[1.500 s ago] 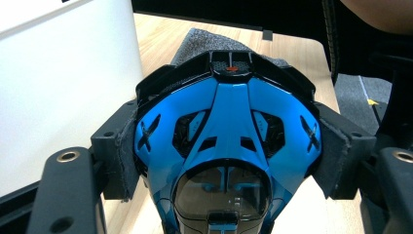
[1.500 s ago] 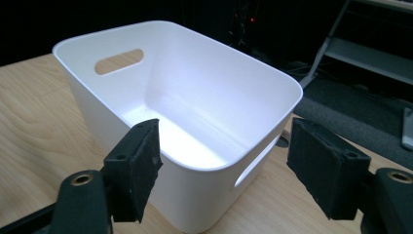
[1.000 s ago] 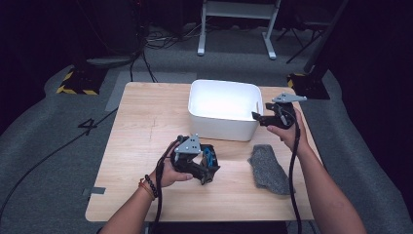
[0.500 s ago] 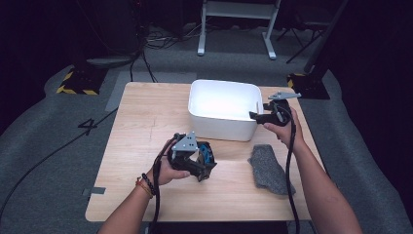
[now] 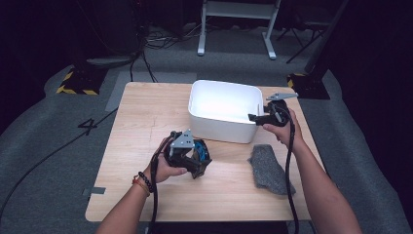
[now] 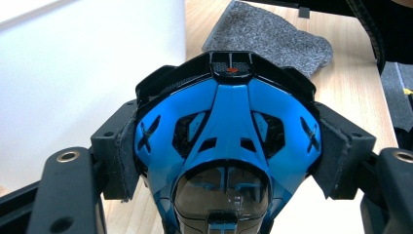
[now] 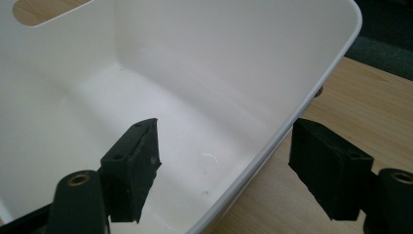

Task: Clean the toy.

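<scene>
Left gripper (image 5: pixel 195 158) clamped on blue toy (image 6: pixel 229 141), just before white bin (image 5: pixel 221 129); right gripper (image 7: pixel 221 168) apart, astride bin wall.

Blue-and-black helmet (image 6: pixel 226 131) and white bin (image 5: pixel 224 109) on the table.
The helmet sits clamped just before the bin; the bin's wall stands between the other jaws.

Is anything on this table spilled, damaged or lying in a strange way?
Nothing stands out. The white bin sits upright and holds nothing, the grey cloth lies flat on the table, and the blue and black object in the left gripper looks intact.
</scene>
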Available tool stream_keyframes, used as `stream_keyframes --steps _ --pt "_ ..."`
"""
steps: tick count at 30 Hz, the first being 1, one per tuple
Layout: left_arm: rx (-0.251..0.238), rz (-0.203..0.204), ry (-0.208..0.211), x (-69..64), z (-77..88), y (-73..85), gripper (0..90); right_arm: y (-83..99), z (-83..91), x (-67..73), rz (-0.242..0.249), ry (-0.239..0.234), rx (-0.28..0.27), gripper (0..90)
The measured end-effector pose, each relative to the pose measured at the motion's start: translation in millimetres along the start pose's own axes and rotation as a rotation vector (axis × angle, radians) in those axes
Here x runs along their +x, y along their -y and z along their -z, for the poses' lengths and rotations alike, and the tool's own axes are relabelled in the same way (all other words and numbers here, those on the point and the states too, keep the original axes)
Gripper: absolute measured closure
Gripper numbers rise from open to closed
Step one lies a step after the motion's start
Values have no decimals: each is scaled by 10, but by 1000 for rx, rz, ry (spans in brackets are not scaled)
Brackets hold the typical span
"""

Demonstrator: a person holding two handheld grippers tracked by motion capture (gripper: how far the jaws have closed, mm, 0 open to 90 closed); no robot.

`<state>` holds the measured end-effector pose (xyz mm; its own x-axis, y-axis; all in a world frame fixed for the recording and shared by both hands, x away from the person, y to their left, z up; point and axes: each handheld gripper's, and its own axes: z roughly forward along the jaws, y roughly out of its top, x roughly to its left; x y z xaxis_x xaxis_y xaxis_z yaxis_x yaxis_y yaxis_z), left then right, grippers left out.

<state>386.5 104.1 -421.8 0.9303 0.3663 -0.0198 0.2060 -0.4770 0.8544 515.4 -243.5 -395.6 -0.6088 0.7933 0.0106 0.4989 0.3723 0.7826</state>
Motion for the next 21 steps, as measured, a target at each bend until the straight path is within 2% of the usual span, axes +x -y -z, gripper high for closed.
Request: stream_keyframes --steps 4,9,11,15,21 --pt "28 -8 -4 4 7 13 256 7 22 26 12 5 8 269" --pt "42 7 -8 34 75 65 256 25 52 55 22 0 13 271" --pt "67 6 -15 41 104 56 256 34 65 69 31 -3 15 273" --pt "109 12 11 52 162 71 256 48 95 102 47 -11 26 275" --pt "141 27 23 52 41 69 254 67 115 138 51 -17 25 277"
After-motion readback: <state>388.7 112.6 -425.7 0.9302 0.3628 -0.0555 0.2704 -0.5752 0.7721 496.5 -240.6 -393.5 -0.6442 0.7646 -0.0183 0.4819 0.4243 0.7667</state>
